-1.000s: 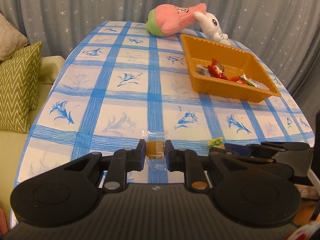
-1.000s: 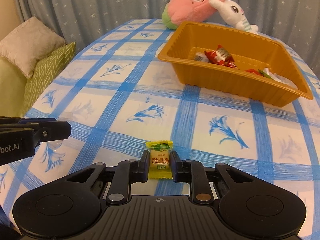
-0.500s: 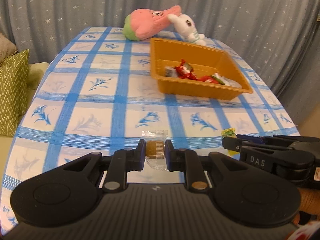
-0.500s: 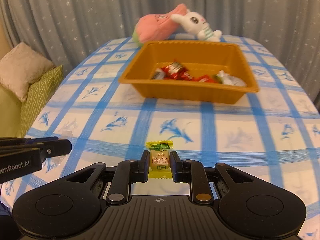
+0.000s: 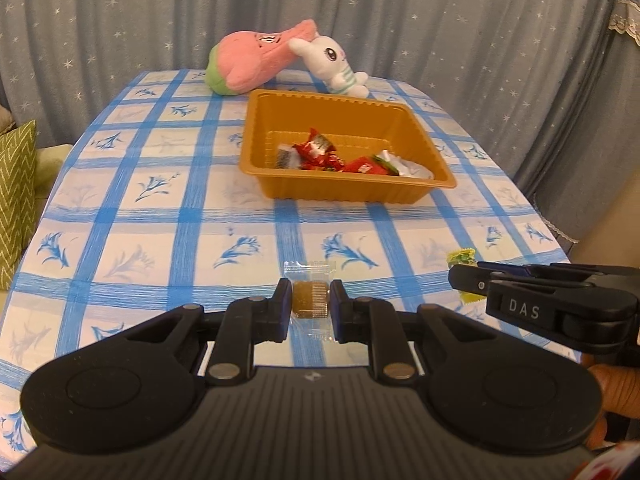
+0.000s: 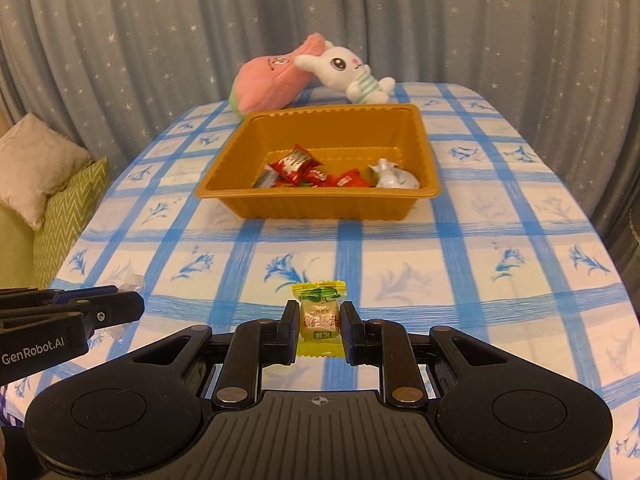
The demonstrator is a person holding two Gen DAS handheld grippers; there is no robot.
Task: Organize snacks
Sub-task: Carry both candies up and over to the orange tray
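My left gripper is shut on a brown snack in a clear wrapper and holds it above the near part of the table. My right gripper is shut on a yellow-wrapped candy, also above the near part of the table. The orange tray stands ahead at mid-table and holds several red wrapped candies and a white wrapped one. The tray also shows in the right wrist view. The right gripper appears at the right of the left wrist view, and the left gripper at the left of the right wrist view.
A pink plush and a white rabbit plush lie at the table's far end before a grey starred curtain. A sofa with green and beige cushions stands left of the table. The tablecloth is blue-checked.
Both grippers have swung and lifted with their snacks so that the tray now lies straight ahead, farther off. Both stay shut on their snacks.
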